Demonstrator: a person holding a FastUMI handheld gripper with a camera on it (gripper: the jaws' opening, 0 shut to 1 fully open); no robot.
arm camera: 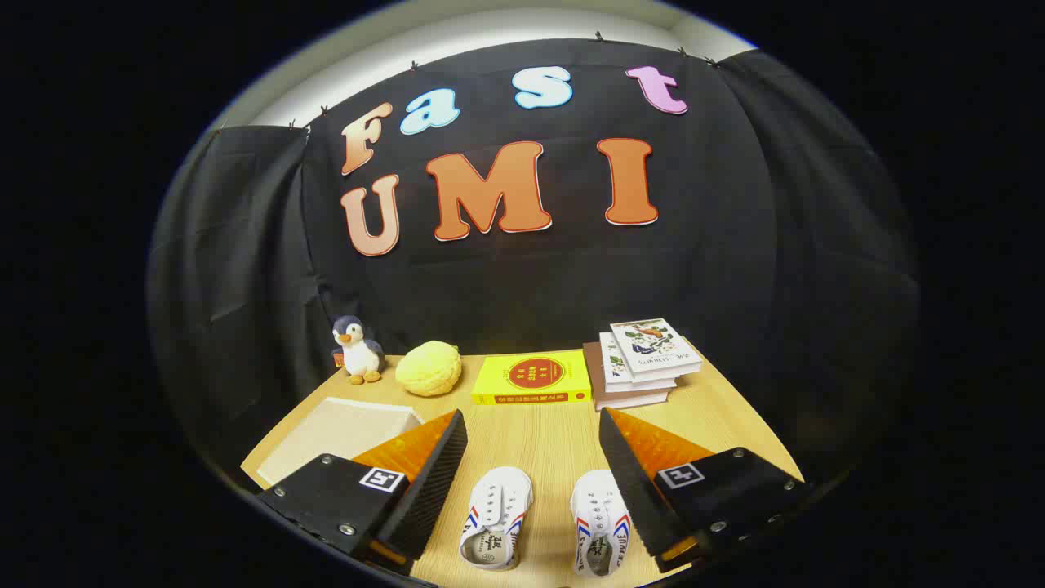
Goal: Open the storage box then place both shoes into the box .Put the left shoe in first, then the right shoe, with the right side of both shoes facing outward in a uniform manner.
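Shoes come second here; the storage box (343, 430) has to be opened first, and the coming move turns on where that box lies from the tool (532, 457). What I take to be the box is the flat, pale, woven-looking slab lying on the desk (547, 437) off to the left of the tool, just beyond and outside its left finger, which hides the slab's near corner. It sits low and flat, its long side running roughly from the finger toward the toy penguin (357, 349) at the back of the desk. I cannot tell from this view where its lid or opening edge is.

The tool hovers above the desk with its fingers spread wide and nothing between the pads. Below the tool, in the gap between the fingers, lie the two white shoes: the left-hand shoe (495, 516) near the middle of the gap, the right-hand shoe (600, 523) close beside the right finger, partly overlapped by it. Both point their toes away from the tool, long axes running straight ahead, well apart from each other.

So the tool is aimed at the shoes, not the box; reaching the box would likely call for a swing leftward first.
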